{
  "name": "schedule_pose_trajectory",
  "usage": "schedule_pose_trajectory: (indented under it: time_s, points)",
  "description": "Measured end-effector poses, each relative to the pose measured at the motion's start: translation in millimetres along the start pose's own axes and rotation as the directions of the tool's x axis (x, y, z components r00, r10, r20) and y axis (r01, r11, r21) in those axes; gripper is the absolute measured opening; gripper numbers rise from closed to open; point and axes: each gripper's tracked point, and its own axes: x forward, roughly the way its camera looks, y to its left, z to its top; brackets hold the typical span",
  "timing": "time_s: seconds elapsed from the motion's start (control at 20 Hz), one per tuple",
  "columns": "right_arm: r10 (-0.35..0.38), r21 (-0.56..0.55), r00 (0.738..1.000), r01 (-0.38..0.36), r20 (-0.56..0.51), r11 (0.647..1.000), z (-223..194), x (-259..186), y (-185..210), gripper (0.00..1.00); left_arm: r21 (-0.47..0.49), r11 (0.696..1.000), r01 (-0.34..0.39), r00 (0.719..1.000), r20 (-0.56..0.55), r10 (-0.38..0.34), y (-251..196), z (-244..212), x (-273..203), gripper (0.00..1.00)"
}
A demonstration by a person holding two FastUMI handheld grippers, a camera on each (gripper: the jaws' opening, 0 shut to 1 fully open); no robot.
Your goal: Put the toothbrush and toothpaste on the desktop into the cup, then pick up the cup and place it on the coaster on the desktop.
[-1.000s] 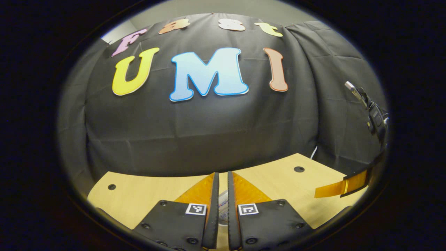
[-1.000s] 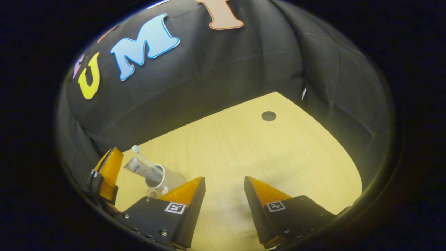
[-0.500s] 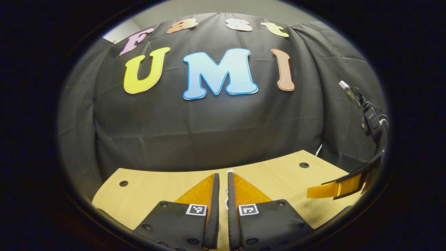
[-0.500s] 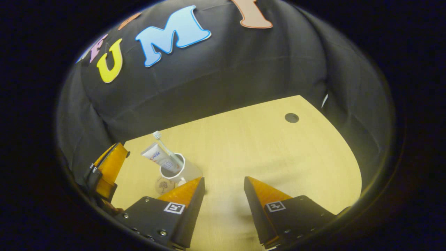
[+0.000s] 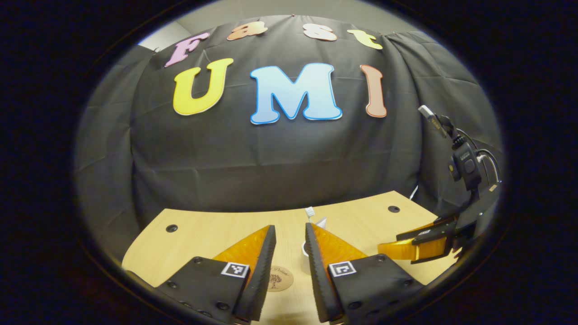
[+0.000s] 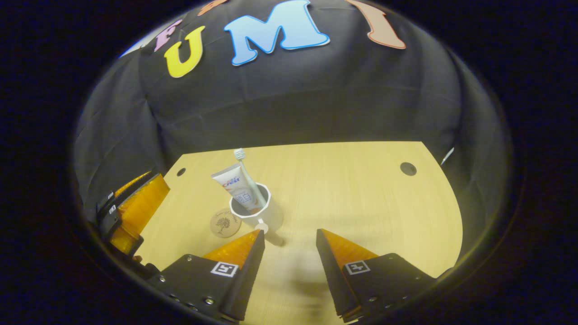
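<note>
Both grippers spread and holding nothing, cup loaded, coaster bare beside it.

Left gripper [image 5: 289, 230] hangs with its jaws parted over the desktop [image 5: 207, 228], the round coaster [image 5: 277, 278] between its fingers and the cup [image 5: 306, 253] half hidden behind one. The right gripper view gives the clearer look: right gripper [image 6: 289, 237] gapes wide, just short of the white cup [image 6: 255, 212], toothbrush [image 6: 247, 174] and toothpaste [image 6: 235, 185] leaning out of it, apparently standing off the coaster [image 6: 225, 224] at its left.

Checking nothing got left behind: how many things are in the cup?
2: a toothbrush and a toothpaste tube, both leaning in the cup, which stands on the desk beside the coaster.
</note>
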Motion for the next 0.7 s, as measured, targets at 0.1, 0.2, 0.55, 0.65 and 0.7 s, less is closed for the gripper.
schedule_pose_trajectory:
  time_s: [0.1,0.2,0.55,0.65,0.7]
  points:
    - [0.016,-0.053,1.000,-0.017,-0.015,0.998,1,4,7,0.72,-0.003,1.000,-0.012,1.000,-0.008,0.012,7,-3,-10,0.61]
    - [0.029,-0.105,0.999,-0.031,-0.025,0.994,7,8,14,0.72,-0.012,1.000,-0.014,1.000,-0.013,0.014,11,-6,-19,0.69]
    - [0.041,-0.263,0.986,-0.082,-0.159,0.961,4,33,23,0.72,-0.043,0.998,-0.053,0.998,-0.040,0.051,25,-17,-41,0.92]
    - [0.048,-0.285,0.980,-0.103,-0.194,0.953,-1,40,28,0.71,-0.050,0.997,-0.065,0.997,-0.045,0.063,30,-18,-47,0.94]
    - [0.050,-0.293,0.977,-0.111,-0.208,0.950,-3,44,30,0.71,-0.052,0.996,-0.071,0.997,-0.047,0.068,33,-19,-50,0.93]
